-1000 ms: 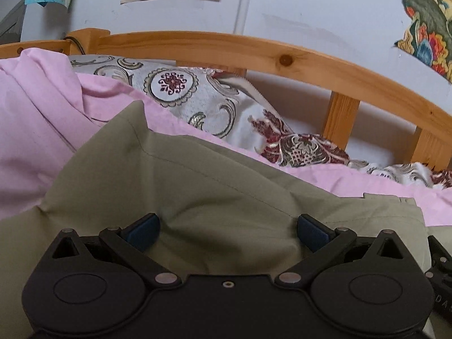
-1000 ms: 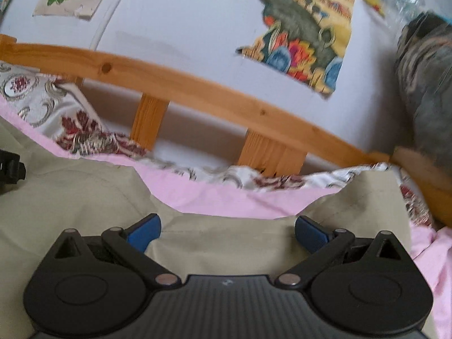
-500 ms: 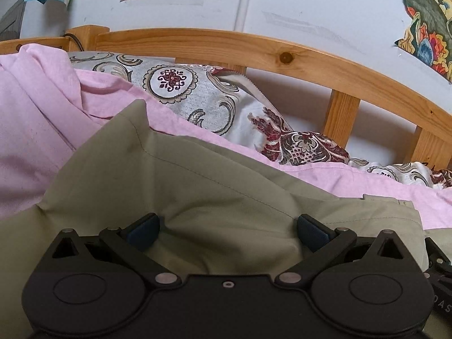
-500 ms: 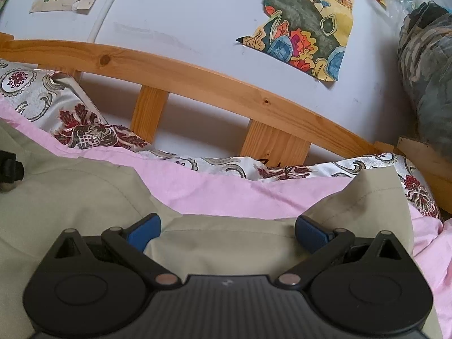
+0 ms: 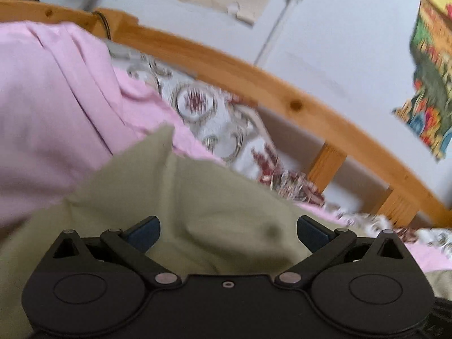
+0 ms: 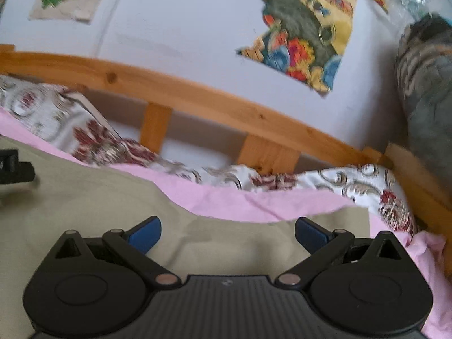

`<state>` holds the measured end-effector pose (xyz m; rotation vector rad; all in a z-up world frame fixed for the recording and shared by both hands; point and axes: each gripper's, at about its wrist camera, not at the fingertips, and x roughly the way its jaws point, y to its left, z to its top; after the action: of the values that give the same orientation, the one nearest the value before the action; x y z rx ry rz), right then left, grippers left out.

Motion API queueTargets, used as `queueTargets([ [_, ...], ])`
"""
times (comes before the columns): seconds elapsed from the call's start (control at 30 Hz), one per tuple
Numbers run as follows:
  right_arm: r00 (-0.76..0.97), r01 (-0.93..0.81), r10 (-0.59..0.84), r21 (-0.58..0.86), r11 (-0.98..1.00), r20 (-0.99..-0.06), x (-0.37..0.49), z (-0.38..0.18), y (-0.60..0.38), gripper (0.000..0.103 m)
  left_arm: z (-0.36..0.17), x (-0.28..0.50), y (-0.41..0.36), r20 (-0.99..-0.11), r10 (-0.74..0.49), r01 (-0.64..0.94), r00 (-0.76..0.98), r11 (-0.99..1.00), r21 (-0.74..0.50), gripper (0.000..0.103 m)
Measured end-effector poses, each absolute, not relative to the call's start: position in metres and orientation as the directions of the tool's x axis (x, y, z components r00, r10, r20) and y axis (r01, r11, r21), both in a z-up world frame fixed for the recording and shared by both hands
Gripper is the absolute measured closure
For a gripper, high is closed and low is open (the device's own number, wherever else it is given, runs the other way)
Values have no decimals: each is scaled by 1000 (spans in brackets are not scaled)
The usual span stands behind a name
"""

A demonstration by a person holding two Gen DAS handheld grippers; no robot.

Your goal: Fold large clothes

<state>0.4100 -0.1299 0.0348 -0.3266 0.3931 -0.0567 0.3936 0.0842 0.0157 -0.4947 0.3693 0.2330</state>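
An olive-green garment (image 5: pixel 180 197) lies spread over a pink sheet (image 5: pixel 48 107) on the bed, with a raised corner at its upper left. It also shows in the right wrist view (image 6: pixel 93 200), where its far edge runs along the pink sheet (image 6: pixel 254 203). My left gripper (image 5: pixel 227 231) is open, its blue-tipped fingers (image 5: pixel 144 230) spread wide just above a bulge of the garment. My right gripper (image 6: pixel 227 231) is open too, low over the garment near its far edge. Neither holds anything. Part of the left gripper (image 6: pixel 14 166) shows at the left edge of the right wrist view.
A patterned pillow (image 5: pixel 226 124) and a wooden bed rail (image 5: pixel 296 104) lie beyond the garment, against a white wall with posters (image 6: pixel 305 34). A grey bundle of fabric (image 6: pixel 426 90) stands at the far right. The pink sheet is bunched high at the left.
Both views have tilted and blurred as the grippers move. The left view has swung so more wall and the right-hand poster show. Both grippers stay open over the garment.
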Motion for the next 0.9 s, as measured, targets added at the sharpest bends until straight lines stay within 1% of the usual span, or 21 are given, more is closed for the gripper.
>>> queueTargets([
  [0.13, 924, -34, -76, -279, 960, -375, 398, 44, -125, 0, 44, 359, 91, -334, 121, -259, 935, 875, -409, 1],
  [0.23, 919, -43, -56, -242, 969, -391, 391, 39, -123, 0, 59, 336, 99, -313, 106, -240, 944, 871, -430, 1],
  [0.3, 918, -53, -42, -226, 973, -395, 380, 28, -122, 0, 65, 318, 107, -326, 114, -261, 939, 853, -453, 1],
  [0.37, 918, -56, -48, -248, 967, -393, 368, 11, -120, 0, 68, 300, 115, -341, 122, -282, 932, 836, -471, 1],
  [0.47, 944, -55, -42, -281, 958, -328, 348, -11, -117, 0, 65, 268, 126, -363, 149, -315, 920, 831, -458, 1],
  [0.6, 959, -42, -48, -309, 950, -278, 343, -32, -114, 0, 54, 225, 135, -411, 168, -344, 896, 848, -404, 1],
  [0.67, 952, -52, -48, -313, 948, -301, 351, -40, -111, 0, 48, 206, 140, -429, 158, -341, 889, 854, -393, 1],
  [0.77, 940, -61, -61, -342, 938, -336, 365, -47, -105, 0, 37, 187, 143, -453, 108, -309, 885, 864, -397, 1],
  [0.9, 941, -50, -80, -369, 928, -328, 366, -52, -100, 0, 22, 176, 143, -503, 55, -303, 863, 852, -426, 1],
])
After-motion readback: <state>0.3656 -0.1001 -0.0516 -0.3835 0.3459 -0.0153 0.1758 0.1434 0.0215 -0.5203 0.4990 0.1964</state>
